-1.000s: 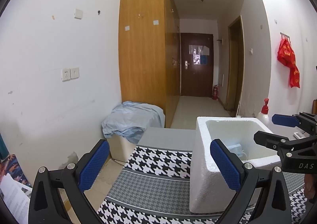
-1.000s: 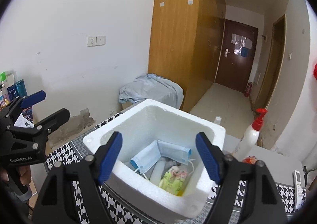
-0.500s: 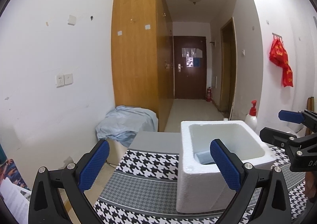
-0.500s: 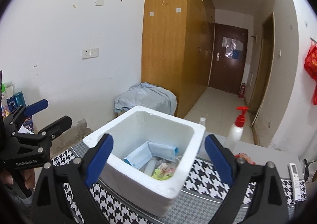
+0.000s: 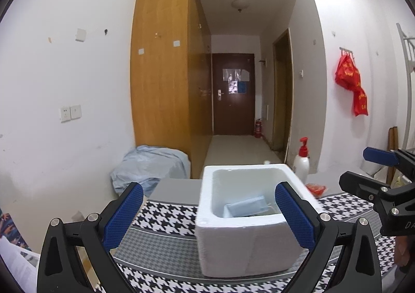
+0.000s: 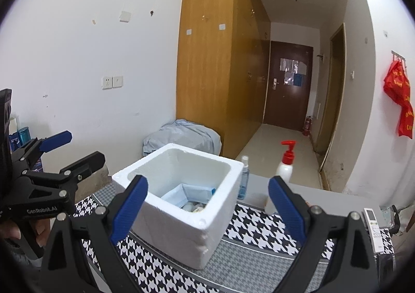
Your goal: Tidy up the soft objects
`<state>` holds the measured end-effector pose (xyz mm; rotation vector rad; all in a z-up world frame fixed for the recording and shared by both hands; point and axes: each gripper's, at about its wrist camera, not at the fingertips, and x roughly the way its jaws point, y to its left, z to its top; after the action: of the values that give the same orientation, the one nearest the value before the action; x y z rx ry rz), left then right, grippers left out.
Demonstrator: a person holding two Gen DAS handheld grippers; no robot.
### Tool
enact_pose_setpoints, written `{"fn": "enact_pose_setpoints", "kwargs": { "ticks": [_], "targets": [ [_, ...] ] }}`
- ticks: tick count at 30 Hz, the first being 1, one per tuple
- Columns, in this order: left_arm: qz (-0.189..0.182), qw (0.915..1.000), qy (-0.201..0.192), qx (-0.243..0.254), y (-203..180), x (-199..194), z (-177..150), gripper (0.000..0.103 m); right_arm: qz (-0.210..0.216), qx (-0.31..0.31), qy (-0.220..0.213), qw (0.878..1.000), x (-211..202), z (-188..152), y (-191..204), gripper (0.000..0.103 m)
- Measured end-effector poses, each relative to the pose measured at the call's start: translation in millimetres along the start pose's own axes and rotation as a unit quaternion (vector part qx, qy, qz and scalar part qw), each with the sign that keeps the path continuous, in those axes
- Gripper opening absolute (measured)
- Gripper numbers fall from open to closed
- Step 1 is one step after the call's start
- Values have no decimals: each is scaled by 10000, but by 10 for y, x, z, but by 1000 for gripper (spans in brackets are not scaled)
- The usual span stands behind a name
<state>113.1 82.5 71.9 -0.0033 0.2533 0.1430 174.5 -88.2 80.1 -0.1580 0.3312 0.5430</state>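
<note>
A white foam box (image 6: 181,204) stands on a houndstooth cloth (image 6: 259,230), with a blue face mask (image 6: 186,193) and other soft items lying inside. Both the left gripper (image 5: 208,215) and the right gripper (image 6: 207,207) hang in front of the box, jaws spread wide, holding nothing. A pump bottle (image 6: 285,163) stands behind the box

We see the left gripper (image 5: 208,211) with jaws wide apart and empty, before the white foam box (image 5: 249,238) holding a blue face mask (image 5: 246,208) on the houndstooth cloth (image 5: 166,217).
</note>
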Motion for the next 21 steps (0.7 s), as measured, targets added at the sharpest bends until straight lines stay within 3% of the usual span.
{"fn": "enact_pose_setpoints", "kwargs": {
  "ticks": [21],
  "targets": [
    [-440, 9988, -193, -114, -343, -371, -91, 102, -258, 259, -518, 9980, -608, -304, -133, 99]
  ]
}}
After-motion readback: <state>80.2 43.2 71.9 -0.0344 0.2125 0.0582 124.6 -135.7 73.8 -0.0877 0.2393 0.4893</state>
